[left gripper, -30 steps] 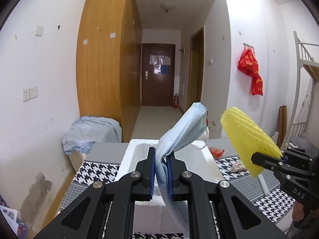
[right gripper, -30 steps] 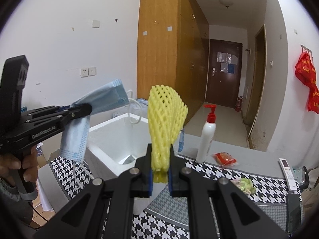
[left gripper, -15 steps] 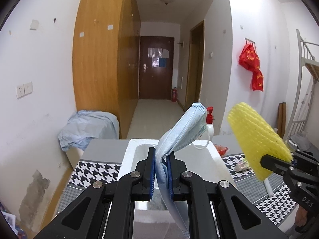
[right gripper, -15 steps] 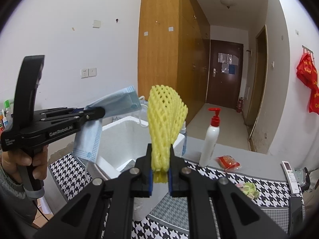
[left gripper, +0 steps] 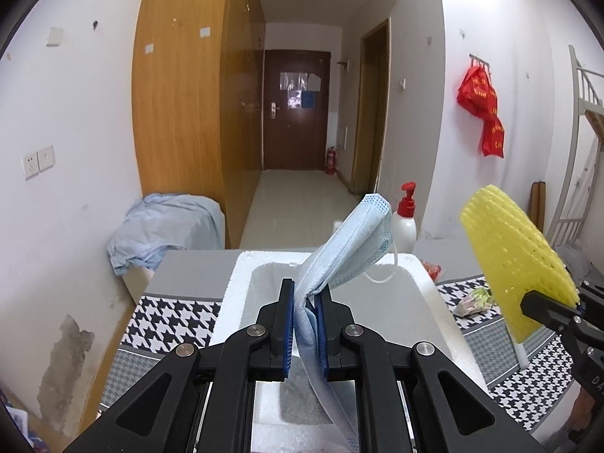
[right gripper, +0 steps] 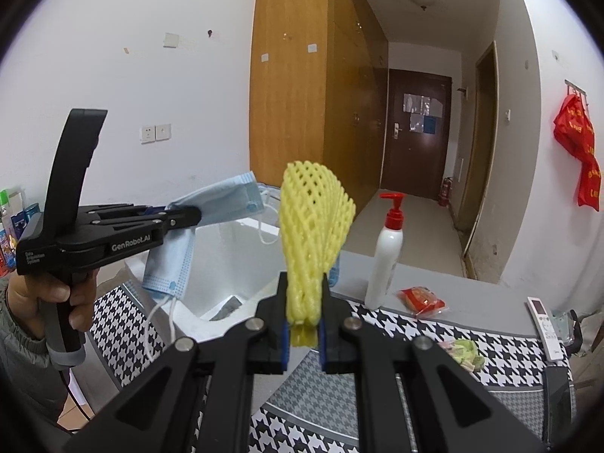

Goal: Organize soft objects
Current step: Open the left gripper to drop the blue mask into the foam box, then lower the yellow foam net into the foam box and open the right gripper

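My left gripper (left gripper: 305,302) is shut on a light blue face mask (left gripper: 351,241), held above the open white foam box (left gripper: 241,275). The mask also shows in the right wrist view (right gripper: 222,204), hanging from the left gripper (right gripper: 192,213) over the box (right gripper: 226,256). My right gripper (right gripper: 304,302) is shut on a yellow foam fruit net (right gripper: 313,222), held upright above the table, to the right of the box. The net also shows in the left wrist view (left gripper: 509,249).
A white pump bottle with a red top (right gripper: 385,256) stands behind the box. A red snack packet (right gripper: 421,300), a green wrapper (right gripper: 466,351) and a white remote (right gripper: 543,321) lie on the houndstooth tablecloth (right gripper: 377,339). A blue cloth pile (left gripper: 166,226) lies left.
Both grippers have drawn back and risen a little with their loads, so more of the box, bottle and table shows. Both grips are unchanged.
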`<state>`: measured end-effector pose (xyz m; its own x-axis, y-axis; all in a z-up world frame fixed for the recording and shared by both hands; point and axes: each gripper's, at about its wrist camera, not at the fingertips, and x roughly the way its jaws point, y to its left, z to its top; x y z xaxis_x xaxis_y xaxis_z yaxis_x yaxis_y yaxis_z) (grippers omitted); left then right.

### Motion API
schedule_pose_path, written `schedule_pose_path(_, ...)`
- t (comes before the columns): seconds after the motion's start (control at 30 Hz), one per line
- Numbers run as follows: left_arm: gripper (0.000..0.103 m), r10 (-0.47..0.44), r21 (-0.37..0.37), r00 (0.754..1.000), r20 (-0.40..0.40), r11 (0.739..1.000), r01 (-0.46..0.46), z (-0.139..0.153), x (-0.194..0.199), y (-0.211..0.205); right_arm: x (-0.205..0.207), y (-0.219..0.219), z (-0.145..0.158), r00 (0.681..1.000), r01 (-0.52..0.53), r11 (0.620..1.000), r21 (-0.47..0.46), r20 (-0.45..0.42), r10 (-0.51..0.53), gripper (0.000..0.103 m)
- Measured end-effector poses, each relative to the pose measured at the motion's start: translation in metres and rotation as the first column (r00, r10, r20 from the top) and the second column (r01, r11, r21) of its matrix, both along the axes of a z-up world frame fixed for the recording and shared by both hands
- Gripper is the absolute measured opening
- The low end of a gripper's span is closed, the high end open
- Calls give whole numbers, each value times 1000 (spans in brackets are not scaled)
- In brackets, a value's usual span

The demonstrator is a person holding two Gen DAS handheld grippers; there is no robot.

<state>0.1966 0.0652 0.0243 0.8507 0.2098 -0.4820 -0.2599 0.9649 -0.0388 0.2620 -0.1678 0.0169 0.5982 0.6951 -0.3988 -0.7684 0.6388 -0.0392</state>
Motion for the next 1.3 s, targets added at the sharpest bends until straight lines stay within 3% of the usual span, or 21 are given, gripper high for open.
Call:
schedule_pose_path(0.27,14,0,-10,999,-44,1000,-1,-5,10,5,4,2,-3,1000,10,1000,-11,-7,-10,14)
schedule_pose_path(0.3,19,-1,-12,999,-48,1000,1,-6,10,5,4,2,-3,1000,11,1000,-12,-7,-11,14)
schedule_pose_path(0.37,41,-8,-15,999,-50,1000,7,-6,10,5,3,2,-3,1000,12,1000,-13,-10,-13,14)
schedule_pose_path(0.4,61,-10,-23,999,-43,1000,9,-5,9,6,4,1,-4,1000,12,1000,-14,-11,-12,14)
schedule_pose_path(0.43,74,-11,-26,999,-33,1000,10,-5,7,6,4,2,-4,1000,12,1000,-15,-11,-12,14)
schedule_pose_path(0.6,99,-2,4,1000,10,1000,2,1,-2,3,3,4,-3,1000,10,1000,-17,-11,-10,14)
schedule_pose_path(1.3,102,50,59,993,107,997,-56,13,-49,15,-8,33,-1,1000,-26,999,-29,1,26,14)
